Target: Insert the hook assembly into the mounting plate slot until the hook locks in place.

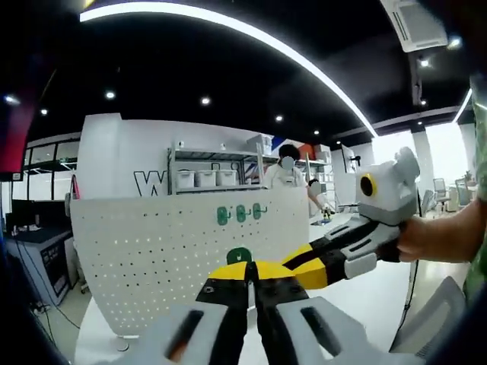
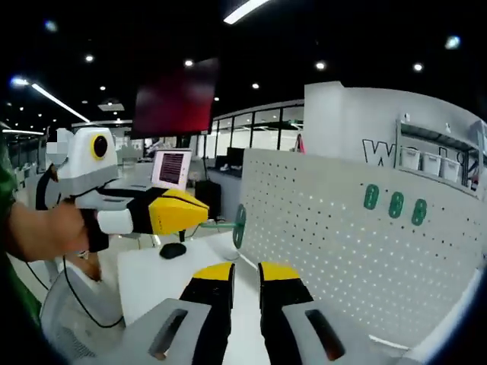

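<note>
Between left gripper fingers, green hook.

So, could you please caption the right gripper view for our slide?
Left gripper brings a green hook to the white pegboard bearing three green hooks.

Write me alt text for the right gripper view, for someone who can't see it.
The left gripper, coming in from the left, holds a green hook near the edge of a white pegboard that already carries three green hooks. The right gripper points forward from the bottom, nothing between its jaws.
</note>
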Tool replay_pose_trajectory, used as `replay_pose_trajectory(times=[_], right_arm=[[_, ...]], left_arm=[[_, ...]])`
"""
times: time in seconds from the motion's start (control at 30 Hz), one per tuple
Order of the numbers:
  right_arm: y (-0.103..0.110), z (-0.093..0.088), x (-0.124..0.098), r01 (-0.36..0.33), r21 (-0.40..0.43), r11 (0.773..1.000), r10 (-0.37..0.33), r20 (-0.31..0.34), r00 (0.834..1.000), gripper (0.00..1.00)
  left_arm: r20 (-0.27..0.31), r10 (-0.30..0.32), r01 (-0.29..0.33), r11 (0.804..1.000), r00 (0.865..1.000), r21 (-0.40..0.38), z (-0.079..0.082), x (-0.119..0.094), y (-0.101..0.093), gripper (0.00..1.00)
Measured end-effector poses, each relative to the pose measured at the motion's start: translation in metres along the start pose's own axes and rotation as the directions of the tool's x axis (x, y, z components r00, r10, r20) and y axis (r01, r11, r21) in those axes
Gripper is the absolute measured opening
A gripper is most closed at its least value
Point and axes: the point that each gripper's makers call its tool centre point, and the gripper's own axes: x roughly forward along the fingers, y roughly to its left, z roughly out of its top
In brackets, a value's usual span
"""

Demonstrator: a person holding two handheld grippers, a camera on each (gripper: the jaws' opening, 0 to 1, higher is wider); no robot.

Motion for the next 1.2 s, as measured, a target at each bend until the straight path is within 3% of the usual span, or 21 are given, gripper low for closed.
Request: replay_pose_trajectory(times=[0.43, 1.1, 1.2], right_arm=[[0.003, 0.011, 0.011, -0.037, 0.008, 0.999, 0.037, 0.03, 0.999, 0.09], [0.009, 0.013, 0.008, -0.09, 0.078, 0.993, 0.085, 0.059, 0.995, 0.01], [0.008, 0.015, 0.006, -0.092, 0.099, 0.991, 0.085, 0.069, 0.994, 0.0]], left_arm=[[0.007, -0.008, 0.008, 1.0, 1.0, -0.011, 0.003, -0.003, -0.005, 0.01], [0.012, -0.032, 0.032, 0.999, 0.999, -0.018, 0.007, -0.006, -0.012, 0.02], [0.016, -0.01, 0.01, 1.0, 1.0, 0.006, 0.008, -0.007, -0.008, 0.03]])
